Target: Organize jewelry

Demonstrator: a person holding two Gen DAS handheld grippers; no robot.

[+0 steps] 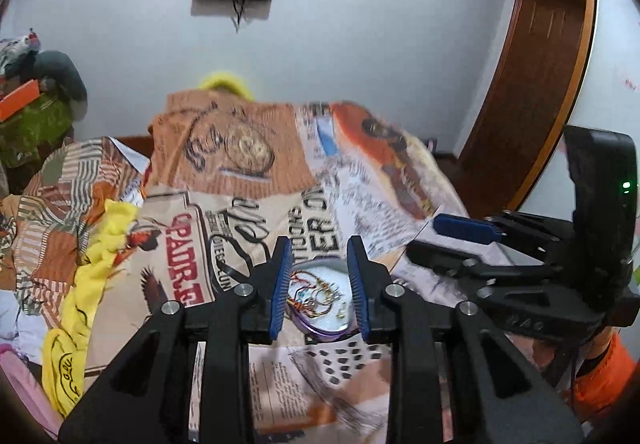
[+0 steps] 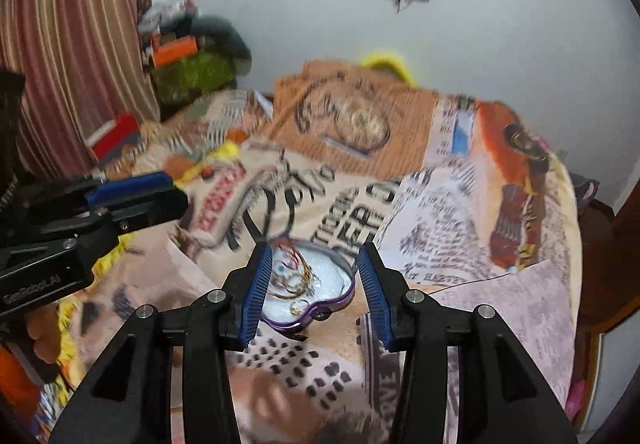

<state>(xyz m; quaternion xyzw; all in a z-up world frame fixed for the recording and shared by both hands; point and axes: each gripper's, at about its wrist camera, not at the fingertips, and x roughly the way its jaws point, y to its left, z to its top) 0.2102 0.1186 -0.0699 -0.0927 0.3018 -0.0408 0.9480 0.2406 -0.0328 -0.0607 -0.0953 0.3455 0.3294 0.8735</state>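
- Directly ahead of both tongs, a heart-shaped tin point(image 2: 320, 290) of tangled jewelry point(image 2: 296, 280) lies on the bed point(image 2: 500, 304).
- Left tongs point(image 1: 319, 284) and right tongs point(image 2: 316, 292): both gape wide, empty.

Left gripper point(image 1: 320, 286) open, blue pads point(image 1: 281, 284) apart, framing a heart-shaped tin point(image 1: 320, 298) on the printed bedspread point(image 1: 256, 204). Tin holds tangled jewelry point(image 1: 316, 290), wires and rings. Right gripper point(image 1: 452, 240) enters from right, just beside tin, jaws apart. Yellow cloth point(image 1: 92, 276) lies left.
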